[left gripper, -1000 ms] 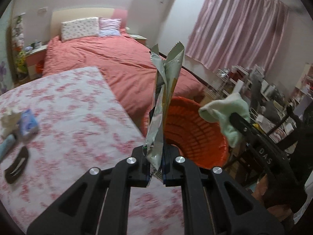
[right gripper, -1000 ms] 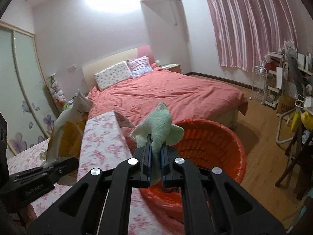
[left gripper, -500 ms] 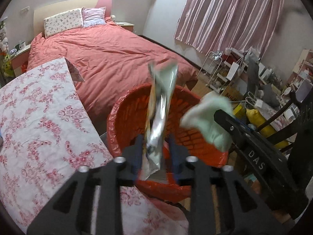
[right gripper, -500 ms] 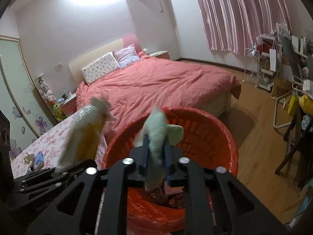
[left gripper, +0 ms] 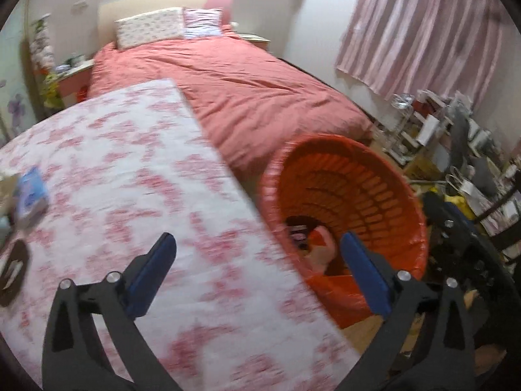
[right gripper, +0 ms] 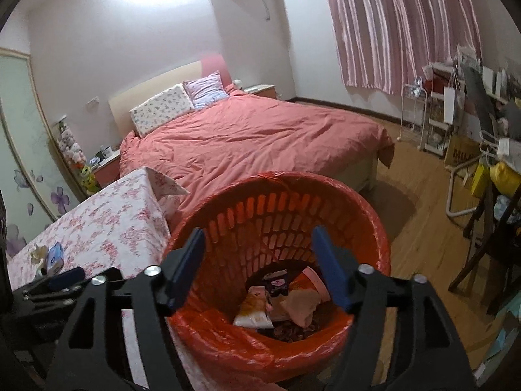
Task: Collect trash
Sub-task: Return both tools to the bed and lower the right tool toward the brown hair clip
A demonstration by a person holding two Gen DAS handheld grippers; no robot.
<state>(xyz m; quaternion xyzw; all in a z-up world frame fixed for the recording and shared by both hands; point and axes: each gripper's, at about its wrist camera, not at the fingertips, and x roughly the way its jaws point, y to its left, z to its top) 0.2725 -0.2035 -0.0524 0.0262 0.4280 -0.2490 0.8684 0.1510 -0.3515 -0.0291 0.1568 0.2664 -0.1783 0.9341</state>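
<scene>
Looking down into the one orange basket (right gripper: 280, 215) beside the table (left gripper: 136, 169), I see several wrappers (right gripper: 257, 309) heaped at its bottom. My right gripper (right gripper: 259, 267) hovers over it, jaws opening, nothing between them. My left gripper (left gripper: 257, 270) straddles the table edge and rim, jaws also opening and empty. I count roughly three loose items left on the cloth, including a blue packet (left gripper: 31, 192). The thin liner (right gripper: 228, 335) could snag a finger if I dip lower.
</scene>
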